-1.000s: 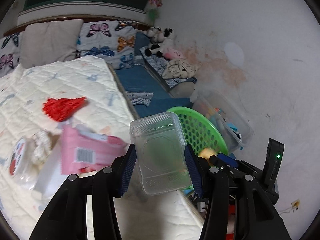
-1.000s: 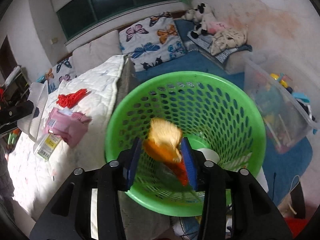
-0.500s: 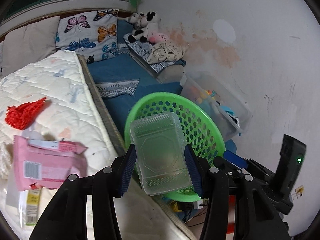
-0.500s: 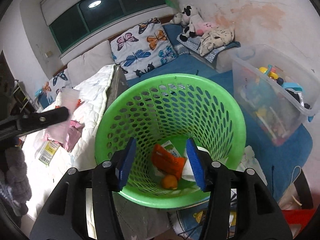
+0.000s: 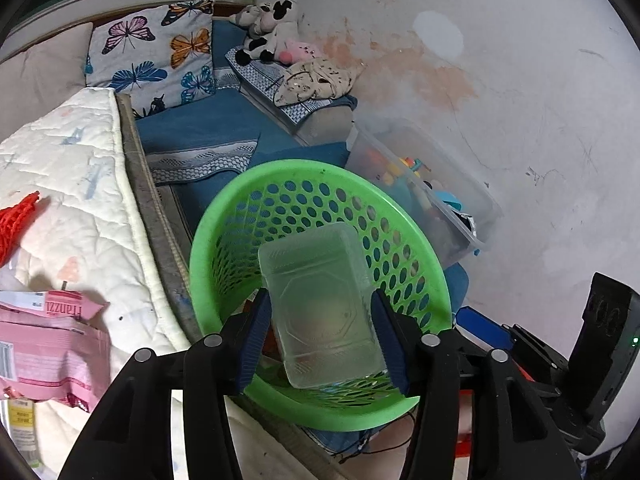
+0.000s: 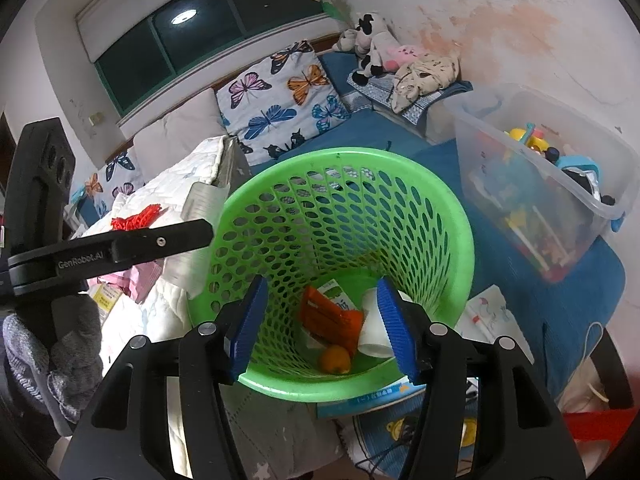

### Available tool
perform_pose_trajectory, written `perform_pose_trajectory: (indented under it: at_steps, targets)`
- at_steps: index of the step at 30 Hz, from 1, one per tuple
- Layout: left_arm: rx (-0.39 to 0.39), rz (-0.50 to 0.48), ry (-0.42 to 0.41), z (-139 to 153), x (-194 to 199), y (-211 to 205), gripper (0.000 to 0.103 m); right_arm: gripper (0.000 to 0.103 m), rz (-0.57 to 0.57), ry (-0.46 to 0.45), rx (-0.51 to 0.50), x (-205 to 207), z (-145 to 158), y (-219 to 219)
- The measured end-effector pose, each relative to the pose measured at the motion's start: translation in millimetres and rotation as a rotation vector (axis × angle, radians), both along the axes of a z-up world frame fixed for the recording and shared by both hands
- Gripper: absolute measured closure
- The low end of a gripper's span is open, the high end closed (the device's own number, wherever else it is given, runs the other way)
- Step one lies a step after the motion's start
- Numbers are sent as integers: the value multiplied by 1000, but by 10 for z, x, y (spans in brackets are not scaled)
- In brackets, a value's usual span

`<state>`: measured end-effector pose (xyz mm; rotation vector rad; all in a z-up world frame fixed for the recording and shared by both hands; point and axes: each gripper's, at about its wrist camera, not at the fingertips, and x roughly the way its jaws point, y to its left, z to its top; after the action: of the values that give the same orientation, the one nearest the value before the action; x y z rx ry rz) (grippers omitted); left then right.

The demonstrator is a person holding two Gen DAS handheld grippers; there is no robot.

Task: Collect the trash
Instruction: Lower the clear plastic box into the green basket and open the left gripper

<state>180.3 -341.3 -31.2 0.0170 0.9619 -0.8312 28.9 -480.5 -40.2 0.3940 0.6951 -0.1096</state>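
My left gripper (image 5: 322,340) is shut on a clear plastic container (image 5: 320,308) and holds it over the green mesh basket (image 5: 224,216). My right gripper (image 6: 322,328) is open and empty above the same basket (image 6: 460,236). Inside the basket lie an orange wrapper (image 6: 330,318), a small orange fruit (image 6: 335,360) and a white cup (image 6: 372,328). The left gripper with the clear container (image 6: 198,240) shows at the left of the right wrist view.
A white quilted mattress (image 5: 72,184) carries a pink packet (image 5: 44,344) and a red net (image 5: 16,220). A clear toy bin (image 6: 532,172) stands right of the basket. Butterfly pillows (image 6: 280,104) and plush toys (image 5: 276,32) lie behind.
My right gripper opened and the orange wrapper dropped into the basket. My left gripper carried the clear container from over the mattress to over the basket.
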Motion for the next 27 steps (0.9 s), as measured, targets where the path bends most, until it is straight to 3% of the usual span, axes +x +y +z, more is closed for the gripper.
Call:
perform_pose_trajectory:
  at_steps: [13, 27]
  targets:
    - [-11, 41, -38, 58, -93, 375, 46, 45, 38, -5, 1, 29, 33, 196]
    - [-45, 199, -67, 182, -148, 1414, 46, 39, 162, -17, -35, 267, 152, 729]
